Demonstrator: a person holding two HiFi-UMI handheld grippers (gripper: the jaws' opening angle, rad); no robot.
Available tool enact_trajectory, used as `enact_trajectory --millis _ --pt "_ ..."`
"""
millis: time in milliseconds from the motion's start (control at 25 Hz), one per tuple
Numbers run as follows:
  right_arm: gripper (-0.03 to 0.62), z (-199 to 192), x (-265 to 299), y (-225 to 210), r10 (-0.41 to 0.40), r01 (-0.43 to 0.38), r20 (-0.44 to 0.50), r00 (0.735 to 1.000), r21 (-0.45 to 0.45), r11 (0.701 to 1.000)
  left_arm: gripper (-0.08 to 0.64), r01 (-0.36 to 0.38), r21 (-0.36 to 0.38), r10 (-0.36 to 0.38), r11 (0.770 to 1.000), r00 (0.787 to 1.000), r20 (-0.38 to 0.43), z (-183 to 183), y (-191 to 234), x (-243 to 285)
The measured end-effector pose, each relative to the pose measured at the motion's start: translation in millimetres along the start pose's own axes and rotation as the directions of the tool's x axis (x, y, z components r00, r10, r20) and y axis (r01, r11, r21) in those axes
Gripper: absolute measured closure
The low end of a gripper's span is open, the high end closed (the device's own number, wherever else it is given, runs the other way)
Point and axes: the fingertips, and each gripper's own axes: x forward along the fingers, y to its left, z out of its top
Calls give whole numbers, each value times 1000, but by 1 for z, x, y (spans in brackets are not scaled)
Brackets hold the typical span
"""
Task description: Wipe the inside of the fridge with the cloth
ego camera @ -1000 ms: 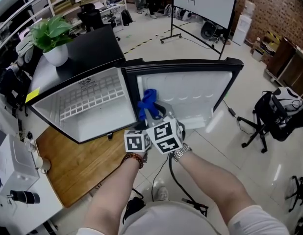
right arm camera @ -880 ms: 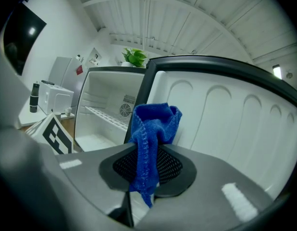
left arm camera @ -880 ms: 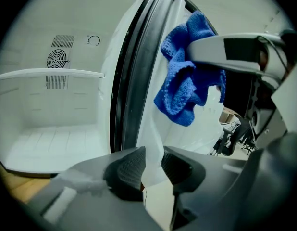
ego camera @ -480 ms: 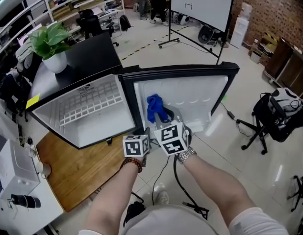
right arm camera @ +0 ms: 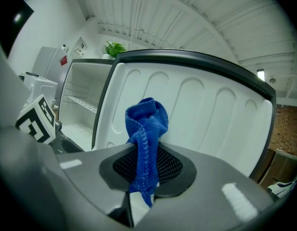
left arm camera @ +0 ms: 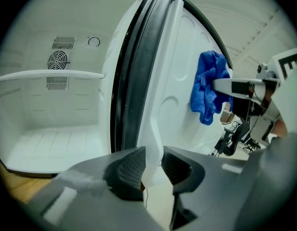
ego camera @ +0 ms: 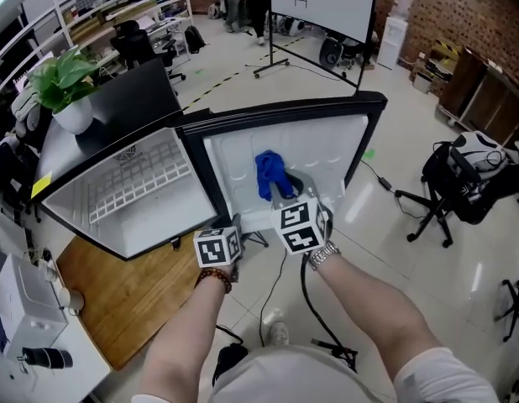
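1. Against the white inner lining of the open fridge door [ego camera: 331, 154], a bunched blue cloth [ego camera: 270, 175] is pressed at about mid-height. It sits nearer the hinge side than the free edge.
2. The right hand-held gripper [ego camera: 282, 193] pinches the cloth. In the right gripper view the fabric [right arm camera: 146, 129] is clamped between the two dark ribbed pads, with its upper part bunched above them and a short tail hanging below.
3. The right forearm reaches forward from the bottom of the head view, angled slightly left. A metal watch [ego camera: 324, 254] is on the wrist, and the gripper points at the door lining, tilted a little downward.
4. The left hand-held gripper [ego camera: 233, 225] is closed on the lower edge of the fridge door, near the hinge corner. In the left gripper view the thin white door edge runs up from between its pads [left arm camera: 131, 165].
5. The left forearm reaches forward just beside the right one, with a bead bracelet [ego camera: 213, 277] on the wrist. The two marker cubes are close together.
6. The fridge [ego camera: 41, 212] stands to the left with its white cavity exposed and a wire shelf [ego camera: 133, 187] inside.
7. It rests on a wooden worktop [ego camera: 133, 288], and a potted plant [ego camera: 62, 86] stands on its black top.
8. Farther off, a whiteboard [ego camera: 322, 2] stands on the pale floor [ego camera: 411, 275].
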Motion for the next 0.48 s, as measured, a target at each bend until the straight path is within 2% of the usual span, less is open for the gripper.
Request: enact_trajectory --millis 480 --pt "522 -38 -24 -78 -140 142 -60 988 32 989 453 -7 -8 7 1000 1000 6 -1 0 -2"
